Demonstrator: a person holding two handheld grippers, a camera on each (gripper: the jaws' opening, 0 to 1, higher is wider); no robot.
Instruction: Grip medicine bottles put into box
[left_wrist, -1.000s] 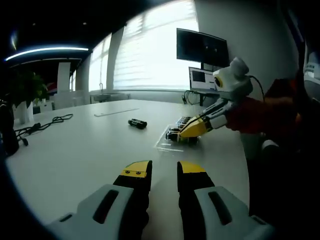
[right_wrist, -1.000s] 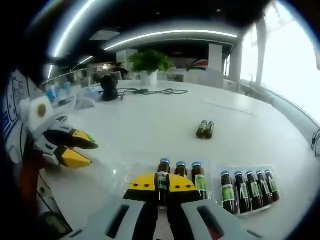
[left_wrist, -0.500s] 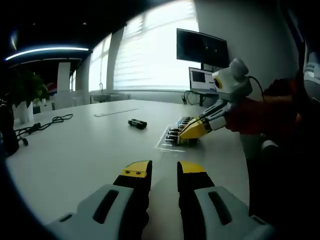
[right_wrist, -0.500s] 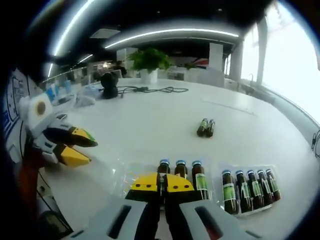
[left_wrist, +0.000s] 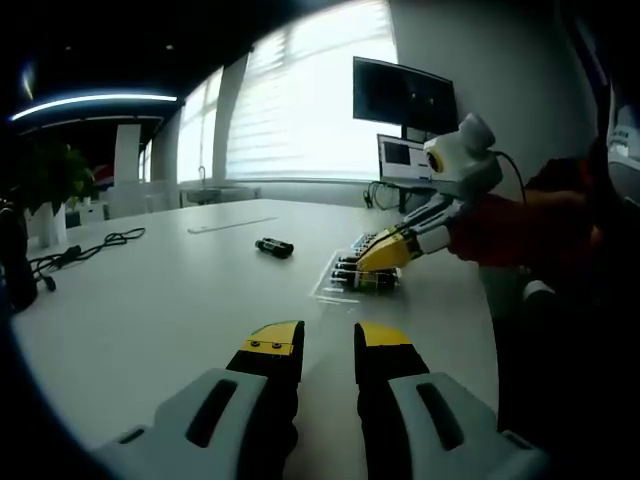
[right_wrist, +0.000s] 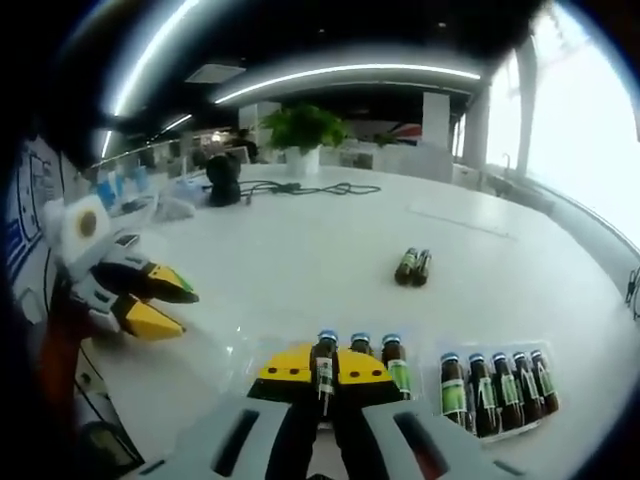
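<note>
The right gripper (right_wrist: 322, 368) squeezed a bottle (right_wrist: 323, 368), cap pointing away, lifted higher than before. The left gripper (left_wrist: 328, 338) stayed open.

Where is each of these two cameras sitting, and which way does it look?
Left gripper view: rides on the left gripper, looking along its open jaws across the white table toward the windows; the right gripper and a red sleeve come in from the right.
Right gripper view: rides on the right gripper, looking over the clear box of medicine bottles toward a plant; its jaws pinch one bottle.
Shared: the table, the box, two loose bottles, both grippers.
</note>
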